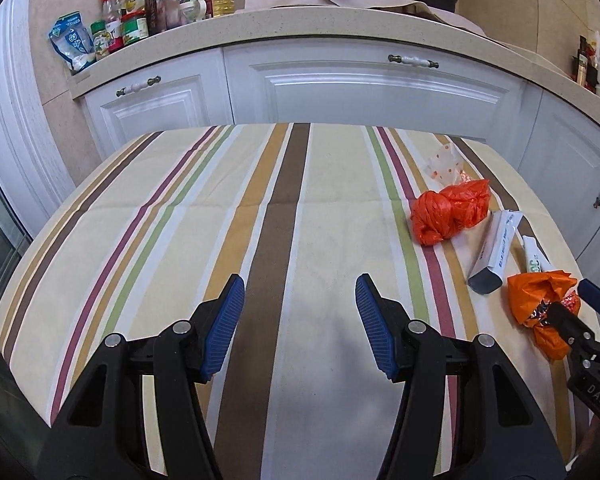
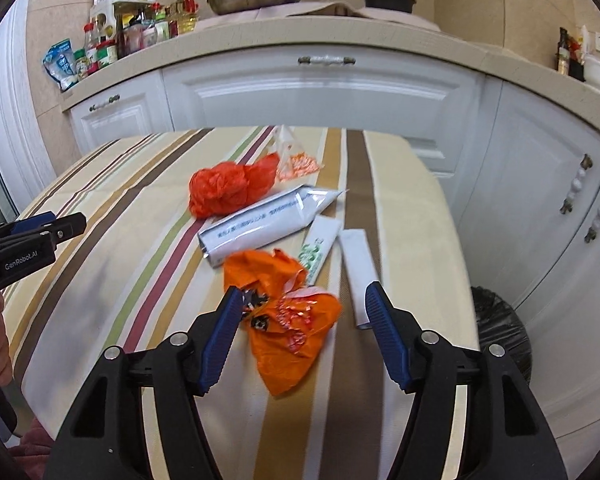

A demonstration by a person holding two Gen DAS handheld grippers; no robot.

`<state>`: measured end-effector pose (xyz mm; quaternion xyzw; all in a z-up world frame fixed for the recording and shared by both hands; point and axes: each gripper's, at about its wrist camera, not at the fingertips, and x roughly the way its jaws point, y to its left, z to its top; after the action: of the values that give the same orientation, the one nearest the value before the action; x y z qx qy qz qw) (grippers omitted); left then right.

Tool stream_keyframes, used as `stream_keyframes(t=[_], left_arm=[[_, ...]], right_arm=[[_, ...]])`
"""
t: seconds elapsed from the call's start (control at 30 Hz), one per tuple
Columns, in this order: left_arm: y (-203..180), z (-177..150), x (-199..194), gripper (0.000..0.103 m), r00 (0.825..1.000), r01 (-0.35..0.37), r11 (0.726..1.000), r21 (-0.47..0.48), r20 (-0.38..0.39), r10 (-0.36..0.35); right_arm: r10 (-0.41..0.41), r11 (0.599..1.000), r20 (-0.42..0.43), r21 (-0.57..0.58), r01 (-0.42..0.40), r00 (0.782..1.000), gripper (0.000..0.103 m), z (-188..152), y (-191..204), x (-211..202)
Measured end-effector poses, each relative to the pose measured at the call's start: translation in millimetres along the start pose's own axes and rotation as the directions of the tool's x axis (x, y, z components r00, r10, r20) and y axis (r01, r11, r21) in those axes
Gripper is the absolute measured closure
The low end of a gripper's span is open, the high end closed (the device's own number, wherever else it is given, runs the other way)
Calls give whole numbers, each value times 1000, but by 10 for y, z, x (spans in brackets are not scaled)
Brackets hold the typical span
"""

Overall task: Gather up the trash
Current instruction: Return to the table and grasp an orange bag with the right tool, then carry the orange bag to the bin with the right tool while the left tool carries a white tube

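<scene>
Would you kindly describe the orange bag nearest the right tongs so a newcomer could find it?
On the striped tablecloth, the trash lies along the right side. The orange bag is the crumpled piece nearest the viewer, between the open right tongs. Unlike the plain red-orange bag farther back, it has black and white print.

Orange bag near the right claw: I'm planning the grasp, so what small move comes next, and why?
Probably ease the right claw forward and close it: its open jaws already flank the crumpled orange bag, which lies loose on the striped tablecloth. The left claw hovers open, away from the trash.
</scene>
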<state>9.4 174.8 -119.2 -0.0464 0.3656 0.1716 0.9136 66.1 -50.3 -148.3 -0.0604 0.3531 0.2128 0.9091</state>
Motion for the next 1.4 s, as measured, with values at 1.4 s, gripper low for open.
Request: stream_keyframes(t=[1.4], left_arm=[[-1947,-206,66,47,981,196,948,250,-52,-189]], right_arm=[[-217,947,110,265,182,970,70,-354,-1560,-704]])
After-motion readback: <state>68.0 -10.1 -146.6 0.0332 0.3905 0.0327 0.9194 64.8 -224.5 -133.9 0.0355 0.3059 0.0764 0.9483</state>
